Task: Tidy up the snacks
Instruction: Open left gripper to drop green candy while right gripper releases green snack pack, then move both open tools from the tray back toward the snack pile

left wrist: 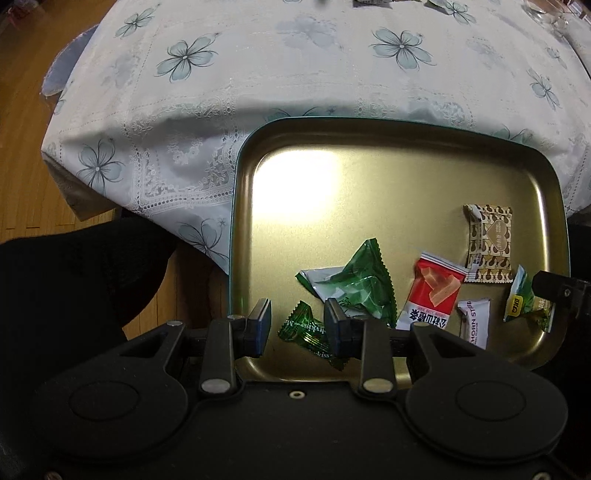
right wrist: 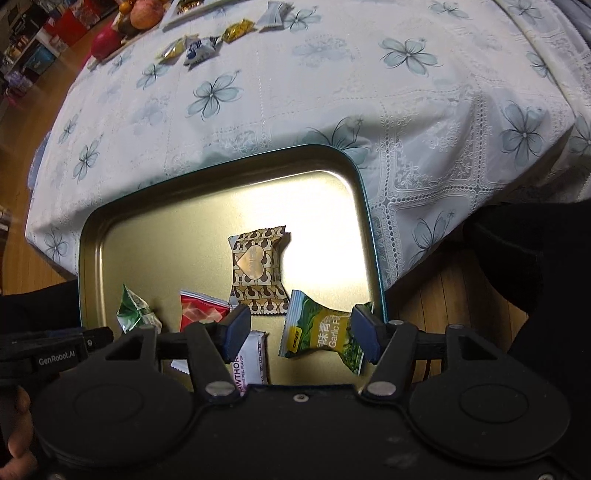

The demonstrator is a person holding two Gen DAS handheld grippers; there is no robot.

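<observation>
A: Report the gold tray (left wrist: 243, 206), left to right, left wrist view.

B: The tray projects past the edge of a table covered by a flowered tablecloth (left wrist: 258, 74). All snacks lie in its near half. Leftmost is a small dark green candy (left wrist: 306, 334). The left gripper (left wrist: 297, 325) hangs over it, pointing down, jaws partly open. The candy lies in the gap; whether the right pad touches it I cannot tell.

A: Continue.

B: Next, a larger green packet (left wrist: 354, 284), crumpled, one end behind the right finger. Then a red packet (left wrist: 432, 295), tilted. Beside it, a white packet (left wrist: 474, 325) with dark lettering. Above these, a brown patterned packet (left wrist: 489, 243) with a heart on it. Far right, a green and yellow packet (left wrist: 526, 301) just beside the tray wall.

A: Now the right wrist view.

B: A hand (right wrist: 16, 435) shows at the lower left corner. The right gripper (right wrist: 299, 336) stands about half open. The green and yellow packet (right wrist: 321, 332) lies between its jaws on the tray floor; the pads do not press on it. The left finger (right wrist: 234, 332) overlaps the white packet (right wrist: 253, 358).

A: Any snacks outside the tray?

B: Yes. Several wrapped candies (right wrist: 201, 48) lie on the far side of the table, well apart from the tray, near some fruit (right wrist: 146, 14).
</observation>
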